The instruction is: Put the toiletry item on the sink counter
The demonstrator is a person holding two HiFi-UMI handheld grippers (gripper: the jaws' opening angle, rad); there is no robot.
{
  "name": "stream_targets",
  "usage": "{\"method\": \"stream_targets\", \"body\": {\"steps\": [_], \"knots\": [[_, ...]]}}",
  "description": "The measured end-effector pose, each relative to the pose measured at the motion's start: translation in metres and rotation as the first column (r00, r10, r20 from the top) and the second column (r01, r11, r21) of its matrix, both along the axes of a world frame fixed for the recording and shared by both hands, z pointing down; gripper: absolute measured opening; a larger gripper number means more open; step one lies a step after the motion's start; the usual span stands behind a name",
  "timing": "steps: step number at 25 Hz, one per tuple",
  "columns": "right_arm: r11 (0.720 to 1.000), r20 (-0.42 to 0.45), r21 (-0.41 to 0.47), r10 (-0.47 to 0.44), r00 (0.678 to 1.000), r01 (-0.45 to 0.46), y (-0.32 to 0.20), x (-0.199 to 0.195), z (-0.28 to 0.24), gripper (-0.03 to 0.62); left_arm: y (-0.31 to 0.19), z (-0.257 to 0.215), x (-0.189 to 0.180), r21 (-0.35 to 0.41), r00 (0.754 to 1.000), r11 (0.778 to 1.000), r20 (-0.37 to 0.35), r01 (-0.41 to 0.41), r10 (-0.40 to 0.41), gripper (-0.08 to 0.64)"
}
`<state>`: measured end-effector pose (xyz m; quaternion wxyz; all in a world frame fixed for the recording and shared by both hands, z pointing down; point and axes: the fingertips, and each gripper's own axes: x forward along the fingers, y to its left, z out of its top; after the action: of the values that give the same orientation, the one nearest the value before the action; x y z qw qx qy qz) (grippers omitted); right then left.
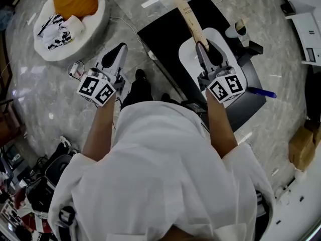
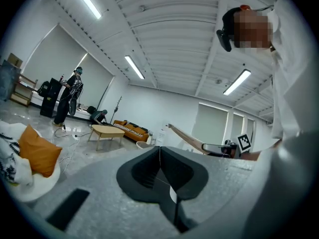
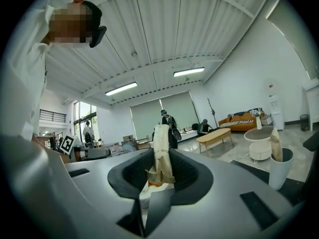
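The toiletry item (image 1: 189, 19) is a long flat beige packet, and my right gripper (image 1: 201, 47) is shut on its near end. It sticks out forward over the black sink counter (image 1: 163, 34) and the white basin (image 1: 187, 58). In the right gripper view the packet (image 3: 160, 156) stands clamped between the dark jaws of the right gripper (image 3: 160, 151). My left gripper (image 1: 119, 51) hangs over the marble floor left of the counter. Its jaws are pressed together with nothing between them, as the left gripper view shows at the left gripper (image 2: 160, 161).
A white cup (image 1: 234, 31) with something in it stands at the counter's far right; a blue item (image 1: 262, 92) lies at its near right edge. A round white pouf (image 1: 95, 21) with an orange cushion (image 1: 76, 0) sits far left. People stand in the room's background.
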<state>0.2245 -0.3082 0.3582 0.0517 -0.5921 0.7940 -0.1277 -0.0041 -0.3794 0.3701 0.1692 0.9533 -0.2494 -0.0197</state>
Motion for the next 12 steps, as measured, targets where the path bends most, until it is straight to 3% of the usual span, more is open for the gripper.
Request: {"method": "stream_targets", "body": {"steps": [7, 12], "knots": [[0.995, -0.045, -0.049, 0.082, 0.996, -0.084, -0.068, -0.009, 0.009, 0.100, -0.082, 0.012, 0.005, -0.019, 0.994, 0.994, -0.014, -0.112, 0.111, 0.017], [0.982, -0.081, -0.100, 0.151, 0.985, -0.158, -0.092, -0.005, 0.031, 0.100, -0.113, 0.030, 0.022, -0.050, 0.977, 0.976, -0.029, -0.211, 0.210, 0.017]]}}
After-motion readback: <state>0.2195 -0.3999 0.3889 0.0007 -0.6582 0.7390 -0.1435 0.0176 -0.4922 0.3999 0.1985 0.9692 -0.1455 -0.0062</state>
